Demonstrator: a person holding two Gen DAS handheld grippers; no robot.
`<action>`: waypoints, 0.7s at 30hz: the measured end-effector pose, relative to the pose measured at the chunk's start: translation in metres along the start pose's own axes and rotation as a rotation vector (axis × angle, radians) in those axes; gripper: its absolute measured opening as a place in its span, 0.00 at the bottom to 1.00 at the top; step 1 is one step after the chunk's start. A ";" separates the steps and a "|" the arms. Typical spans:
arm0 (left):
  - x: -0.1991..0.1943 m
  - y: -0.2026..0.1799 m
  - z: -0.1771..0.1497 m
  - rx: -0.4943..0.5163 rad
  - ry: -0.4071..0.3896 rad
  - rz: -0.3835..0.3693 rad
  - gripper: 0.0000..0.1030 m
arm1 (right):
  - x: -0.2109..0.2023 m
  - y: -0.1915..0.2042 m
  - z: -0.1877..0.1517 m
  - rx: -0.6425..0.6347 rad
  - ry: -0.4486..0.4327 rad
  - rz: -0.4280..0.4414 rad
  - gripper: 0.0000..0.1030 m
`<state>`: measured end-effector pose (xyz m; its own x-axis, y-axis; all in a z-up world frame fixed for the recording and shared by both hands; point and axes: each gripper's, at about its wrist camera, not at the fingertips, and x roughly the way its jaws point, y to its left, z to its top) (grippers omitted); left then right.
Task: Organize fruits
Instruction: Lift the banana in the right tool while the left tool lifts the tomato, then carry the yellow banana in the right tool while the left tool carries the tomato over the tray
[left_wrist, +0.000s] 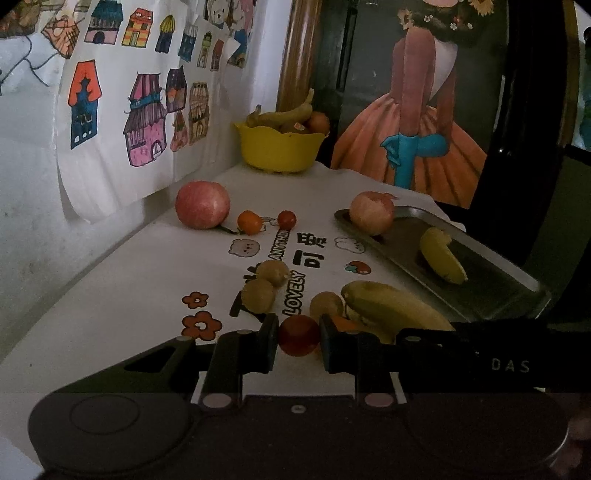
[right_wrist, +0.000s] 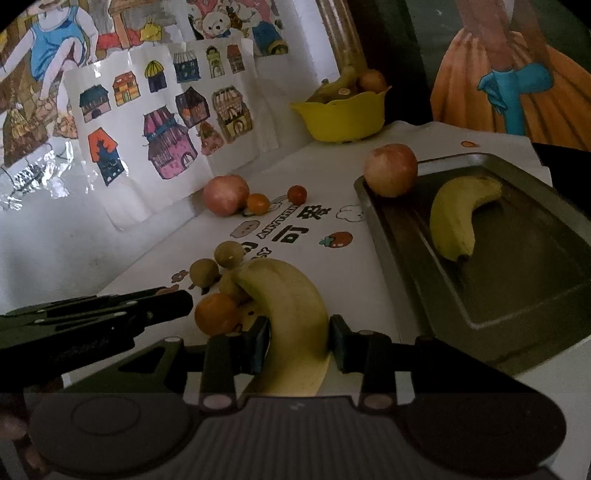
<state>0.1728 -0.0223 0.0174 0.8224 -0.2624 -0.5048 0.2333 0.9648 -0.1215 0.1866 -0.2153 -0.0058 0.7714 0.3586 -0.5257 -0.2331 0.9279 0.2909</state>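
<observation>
Sorting is midway: beside the metal tray (right_wrist: 476, 321), the left gripper (left_wrist: 298, 341) pinches a small red fruit (left_wrist: 298, 339), the right gripper (right_wrist: 298, 343) clamps a banana (right_wrist: 291, 314); both likely go trayward next.

left gripper (left_wrist: 298, 341) fingers (left_wrist: 267, 343) clamp red tomato (left_wrist: 298, 340); banana (left_wrist: 393, 308) just right.

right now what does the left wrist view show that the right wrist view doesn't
Only the left wrist view: the left hand-held gripper closed on a tomato, and the LOVELY print.
Only the right wrist view: the right hand-held gripper closed on a banana, and a blue-topped cartoon figure on the wall.
Both: the bowl, the tray, the apple at its corner.
</observation>
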 end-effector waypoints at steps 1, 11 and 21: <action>-0.002 -0.001 0.000 0.000 -0.002 -0.002 0.24 | -0.002 0.000 -0.001 0.004 -0.004 0.004 0.38; -0.004 -0.016 0.008 -0.016 -0.035 -0.020 0.24 | -0.019 -0.015 -0.004 0.079 -0.061 0.060 0.38; 0.030 -0.054 0.050 -0.016 -0.111 -0.068 0.24 | -0.053 -0.059 0.025 0.110 -0.193 -0.010 0.38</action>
<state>0.2107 -0.0833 0.0514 0.8574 -0.3268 -0.3975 0.2831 0.9446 -0.1660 0.1736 -0.2915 0.0248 0.8748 0.3135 -0.3694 -0.1670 0.9108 0.3776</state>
